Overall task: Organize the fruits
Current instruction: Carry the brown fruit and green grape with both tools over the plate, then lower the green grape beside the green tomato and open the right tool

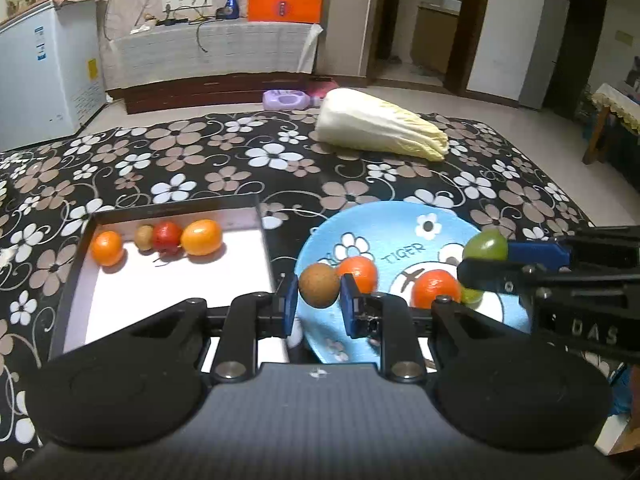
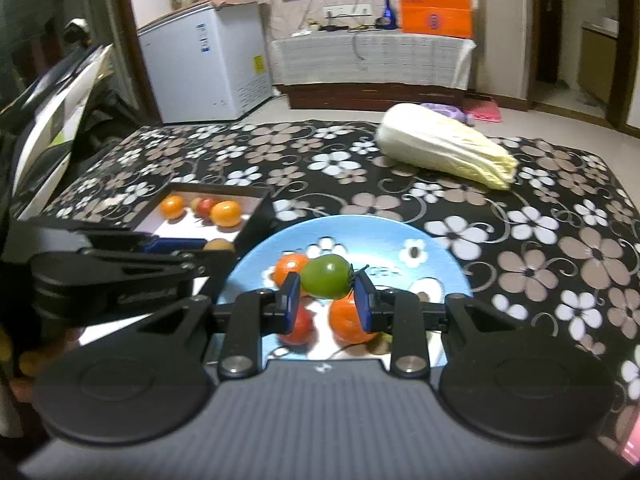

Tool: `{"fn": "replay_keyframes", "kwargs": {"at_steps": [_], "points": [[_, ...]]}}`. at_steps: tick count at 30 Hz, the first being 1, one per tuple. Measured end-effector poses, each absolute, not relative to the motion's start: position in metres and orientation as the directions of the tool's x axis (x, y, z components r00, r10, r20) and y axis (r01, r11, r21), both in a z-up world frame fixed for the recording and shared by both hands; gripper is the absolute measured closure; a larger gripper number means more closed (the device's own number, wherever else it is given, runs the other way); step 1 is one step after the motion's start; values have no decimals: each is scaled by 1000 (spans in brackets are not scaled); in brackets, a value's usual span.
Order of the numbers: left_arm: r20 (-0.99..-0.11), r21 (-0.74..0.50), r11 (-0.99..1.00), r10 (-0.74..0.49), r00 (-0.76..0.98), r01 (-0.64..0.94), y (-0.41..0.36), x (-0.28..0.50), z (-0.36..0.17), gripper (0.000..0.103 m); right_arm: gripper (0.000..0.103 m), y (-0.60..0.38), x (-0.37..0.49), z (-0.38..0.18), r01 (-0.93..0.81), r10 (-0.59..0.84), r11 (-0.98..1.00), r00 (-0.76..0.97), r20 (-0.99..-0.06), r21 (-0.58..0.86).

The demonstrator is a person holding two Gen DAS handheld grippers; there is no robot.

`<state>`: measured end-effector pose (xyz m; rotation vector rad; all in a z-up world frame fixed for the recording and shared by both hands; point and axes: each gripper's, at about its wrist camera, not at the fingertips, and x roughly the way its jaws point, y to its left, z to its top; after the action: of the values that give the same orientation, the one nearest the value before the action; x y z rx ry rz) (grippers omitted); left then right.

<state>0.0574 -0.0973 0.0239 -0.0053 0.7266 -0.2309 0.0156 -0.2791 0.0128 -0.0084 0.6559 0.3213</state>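
Roughly: the sorting looks about half done, judging by how the fruit lies.

Left gripper [image 1: 319,295]: pinching a brown fruit [image 1: 319,285] between its blue pads, held just above the gap between box and plate.

Right gripper [image 2: 326,293]: pressed onto a green fruit [image 2: 325,275], one pad on each side, lifted over the plate (a dark stem pokes out by the right pad).

Box [image 1: 256,216]: black-walled, white floor, on the left of the floral cloth [image 1: 200,160]. It already holds four pieces along its far side: an orange one [image 1: 107,248], a small tan one [image 1: 144,237], a red one [image 1: 167,237] and a larger orange-yellow one [image 1: 201,237].

Plate [image 1: 404,216]: blue, with flowers, just beside the box on its right. Left on it, as far as the left view shows, are two oranges [image 1: 436,289] and a bit of something green half hidden behind the right gripper; the right view also shows a red piece [image 2: 298,326] low under the fingers.

Done: four fruits boxed, two more in the air.

Left: set down the two held fruits, then clear roughly three or four pieces from the plate (exact count unclear, since the grippers hide part of it).

Destination: probably the box, though the task line does not say.

Bystander: a cabbage [image 1: 380,126] lies at the far side of the cloth, well apart from all this.
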Motion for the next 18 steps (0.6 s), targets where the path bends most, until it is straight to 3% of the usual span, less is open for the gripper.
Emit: {"fn": "replay_keyframes", "kwargs": {"at_steps": [18], "points": [[-653,-105,959,-265,710,262,-119,64,18,76,71,-304,20,6,-221,222,972,749,-624,81]]}}
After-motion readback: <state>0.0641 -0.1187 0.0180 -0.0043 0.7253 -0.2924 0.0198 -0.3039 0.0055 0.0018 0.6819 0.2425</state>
